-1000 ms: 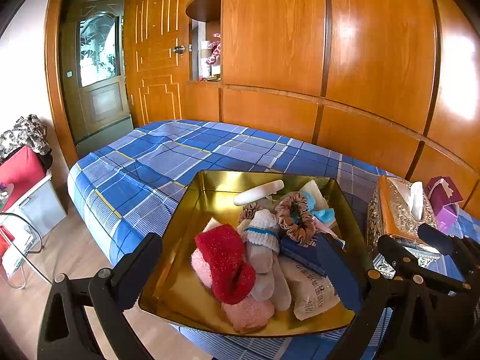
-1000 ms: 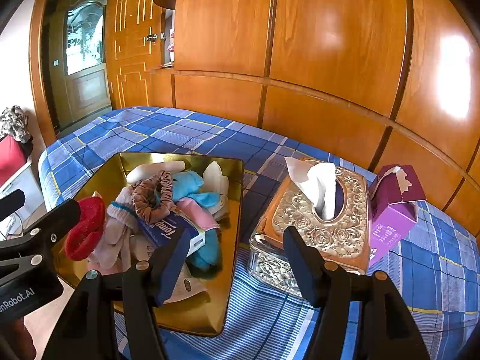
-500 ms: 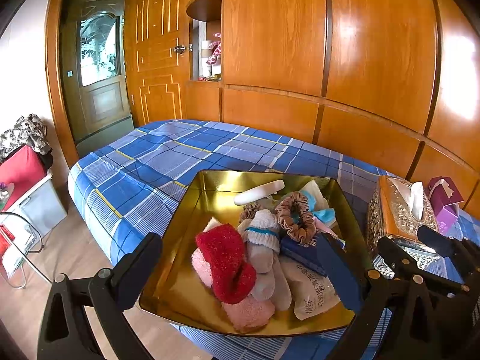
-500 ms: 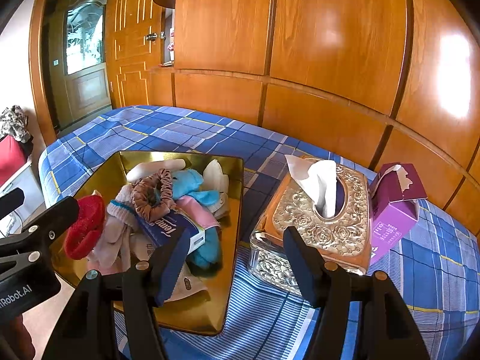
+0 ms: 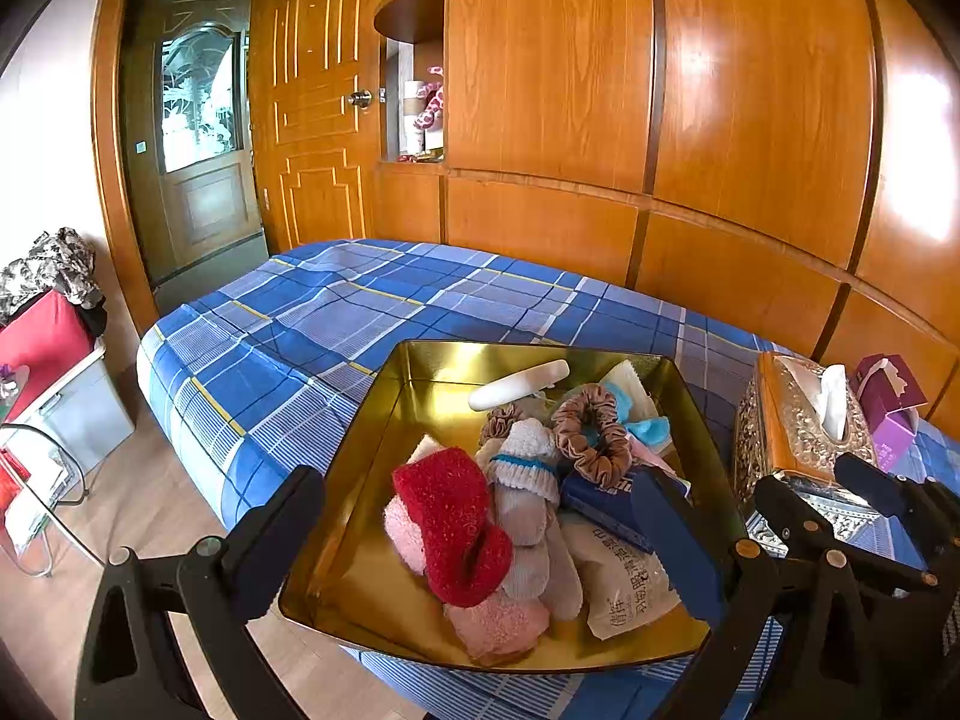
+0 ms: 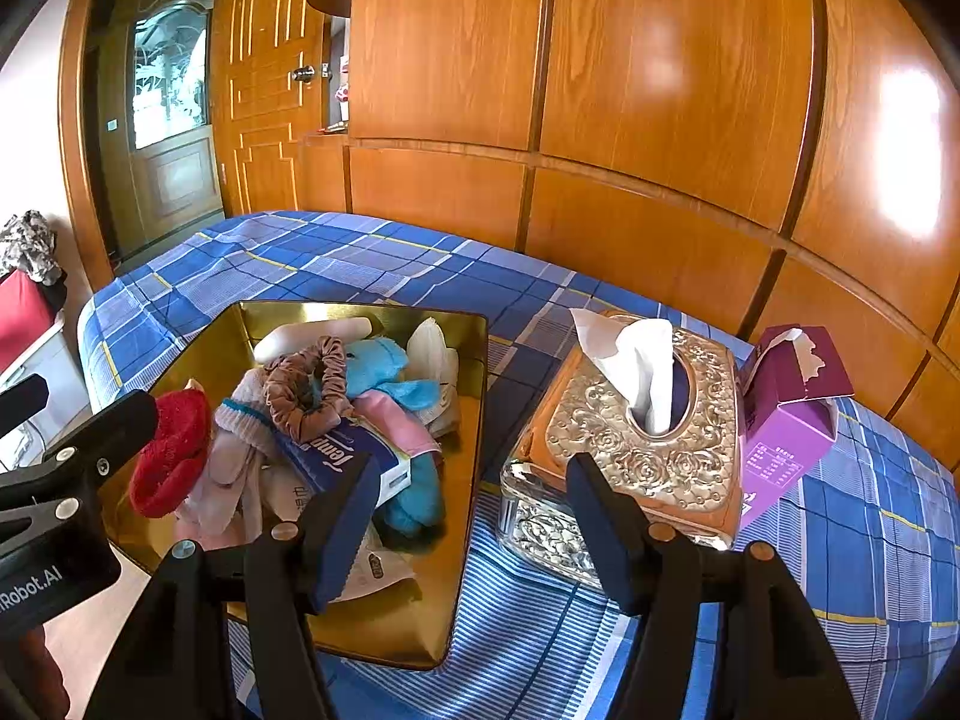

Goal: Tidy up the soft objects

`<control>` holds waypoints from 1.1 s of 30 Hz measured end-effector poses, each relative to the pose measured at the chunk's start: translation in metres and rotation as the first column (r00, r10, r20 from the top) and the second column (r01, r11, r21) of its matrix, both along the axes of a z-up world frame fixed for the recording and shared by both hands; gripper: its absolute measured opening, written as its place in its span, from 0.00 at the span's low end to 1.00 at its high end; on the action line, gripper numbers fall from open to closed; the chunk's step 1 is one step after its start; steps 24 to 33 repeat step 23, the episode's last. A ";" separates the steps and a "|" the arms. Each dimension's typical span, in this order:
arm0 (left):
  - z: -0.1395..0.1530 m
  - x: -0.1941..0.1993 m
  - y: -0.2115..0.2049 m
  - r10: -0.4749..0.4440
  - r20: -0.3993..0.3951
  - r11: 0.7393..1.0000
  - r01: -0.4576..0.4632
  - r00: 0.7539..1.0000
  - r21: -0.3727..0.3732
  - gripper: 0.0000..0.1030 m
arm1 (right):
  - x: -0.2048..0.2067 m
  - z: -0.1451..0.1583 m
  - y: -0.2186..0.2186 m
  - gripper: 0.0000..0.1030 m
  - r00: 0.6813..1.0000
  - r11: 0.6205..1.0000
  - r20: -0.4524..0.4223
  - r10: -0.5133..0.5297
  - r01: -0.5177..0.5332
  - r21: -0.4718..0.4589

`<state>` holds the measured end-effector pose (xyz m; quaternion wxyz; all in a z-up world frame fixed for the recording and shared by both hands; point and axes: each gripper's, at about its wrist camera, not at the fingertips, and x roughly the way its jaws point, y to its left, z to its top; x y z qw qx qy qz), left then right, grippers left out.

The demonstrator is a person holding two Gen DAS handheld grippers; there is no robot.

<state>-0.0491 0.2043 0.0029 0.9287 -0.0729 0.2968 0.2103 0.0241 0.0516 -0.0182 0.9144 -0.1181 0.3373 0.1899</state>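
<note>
Two tools, both mine, hang spread apart with nothing between their fingers: the left tool (image 5: 480, 540) over the gold tray (image 5: 384, 432), the right tool (image 6: 474, 516) over the gap between tray and ornate tissue box (image 6: 636, 450). On the plaid bed (image 5: 336, 324), the tray gathers one heap: red fuzzy sock (image 5: 450, 516), blue tissue pack (image 6: 342, 456), brown scrunchie (image 5: 591, 435). Whether that heap awaits sorting or is the finished pile, I can't judge.

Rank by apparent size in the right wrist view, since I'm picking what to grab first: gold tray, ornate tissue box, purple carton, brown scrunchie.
1. gold tray
2. ornate tissue box
3. purple carton, farther back, so unsure
4. brown scrunchie
</note>
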 end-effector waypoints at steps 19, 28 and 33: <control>0.001 -0.003 -0.004 -0.032 0.032 0.999 0.032 0.999 0.000 0.92 | 0.000 -0.003 -0.003 0.63 1.000 1.000 0.002 -0.008 0.008 0.000; -0.002 0.000 -0.001 -0.008 0.012 1.000 0.008 1.000 0.001 0.93 | 0.000 0.000 -0.009 0.63 1.000 1.000 0.007 -0.013 0.012 0.010; -0.002 0.000 -0.001 -0.008 0.012 1.000 0.008 1.000 0.001 0.93 | 0.000 0.000 -0.009 0.63 1.000 1.000 0.007 -0.013 0.012 0.010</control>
